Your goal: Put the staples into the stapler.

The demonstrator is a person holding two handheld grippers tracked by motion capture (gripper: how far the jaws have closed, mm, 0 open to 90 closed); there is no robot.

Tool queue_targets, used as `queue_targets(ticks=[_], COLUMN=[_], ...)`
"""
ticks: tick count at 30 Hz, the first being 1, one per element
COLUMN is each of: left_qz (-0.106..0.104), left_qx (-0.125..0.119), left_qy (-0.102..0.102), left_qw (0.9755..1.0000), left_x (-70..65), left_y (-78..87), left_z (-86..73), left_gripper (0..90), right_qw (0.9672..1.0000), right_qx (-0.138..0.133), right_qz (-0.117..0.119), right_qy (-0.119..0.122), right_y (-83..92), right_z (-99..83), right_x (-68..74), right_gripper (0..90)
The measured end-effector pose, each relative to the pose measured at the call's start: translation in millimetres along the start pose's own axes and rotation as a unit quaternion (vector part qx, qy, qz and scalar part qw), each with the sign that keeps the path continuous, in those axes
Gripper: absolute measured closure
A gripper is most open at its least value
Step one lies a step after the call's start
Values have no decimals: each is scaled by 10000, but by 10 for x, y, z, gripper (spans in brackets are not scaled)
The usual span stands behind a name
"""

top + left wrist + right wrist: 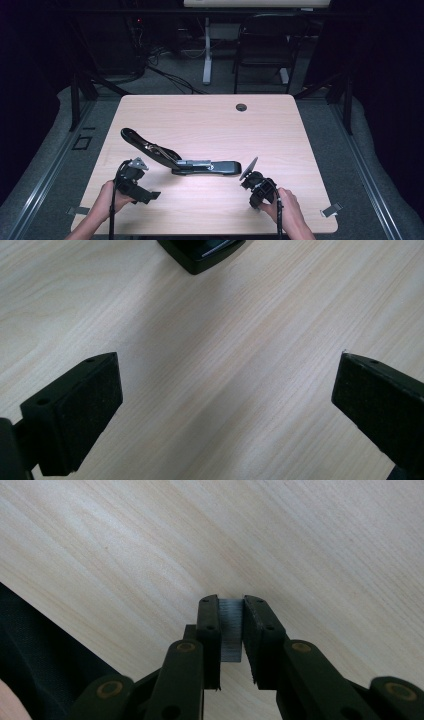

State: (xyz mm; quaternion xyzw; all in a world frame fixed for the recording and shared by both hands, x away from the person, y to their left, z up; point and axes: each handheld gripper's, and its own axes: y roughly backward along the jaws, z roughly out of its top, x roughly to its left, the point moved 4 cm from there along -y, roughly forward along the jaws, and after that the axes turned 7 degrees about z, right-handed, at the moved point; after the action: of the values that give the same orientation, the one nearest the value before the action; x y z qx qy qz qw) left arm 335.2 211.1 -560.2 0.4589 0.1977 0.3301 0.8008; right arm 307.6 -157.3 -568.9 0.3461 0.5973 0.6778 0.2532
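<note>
A strip of staples (230,630), grey and finely ribbed, sits clamped between the two pads of the right claw (230,605), which is closed on it; the right gripper view looks along the jaws at pale wood grain just beyond the strip. In the high view the right claw (254,184) is held in the person's right hand (287,207) low over the near right part of the worktop (210,115), close to the rear end of a black stapler (187,162). The stapler lies near the middle of the worktop, its base flat and its top arm swung open, rising up and away to the left. The left claw (150,195), held in the left hand (107,200), stands open with nothing between its pads (82,410); the left gripper view shows bare wood between them and a black corner of the stapler (202,252) at the top edge. The left claw is near the stapler's front left, apart from it.
</note>
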Motion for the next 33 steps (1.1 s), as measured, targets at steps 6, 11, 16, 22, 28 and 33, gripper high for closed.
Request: queue_targets(ticks=[6, 11, 16, 22, 28, 33], left_qz=[-3, 43, 89, 80, 110, 133], left_qx=[10, -27, -41, 7, -3, -13], left_qy=[21, 50, 150, 169, 224, 238], left_qw=[10000, 10000, 9998, 9998, 9997, 9996], left_x=[20, 54, 135, 154, 175, 197], left_y=[-3, 31, 57, 39, 42, 40], left_z=[-9, -16, -35, -48, -52, -58], left_gripper=[1, 1, 1, 1, 1, 1], right_qw=[9999, 9997, 9994, 9989, 9982, 9975], right_qx=[-51, -78, -101, -185, -154, -190], right_qz=[-43, -57, -78, -156, -195, -201], right_qy=[126, 227, 309, 407, 548, 654], right_y=[32, 63, 90, 116, 137, 180], right_z=[31, 61, 92, 119, 152, 201], right_x=[-28, -59, -87, -139, -164, -199], right_gripper=[784, 784, 784, 784, 784, 784])
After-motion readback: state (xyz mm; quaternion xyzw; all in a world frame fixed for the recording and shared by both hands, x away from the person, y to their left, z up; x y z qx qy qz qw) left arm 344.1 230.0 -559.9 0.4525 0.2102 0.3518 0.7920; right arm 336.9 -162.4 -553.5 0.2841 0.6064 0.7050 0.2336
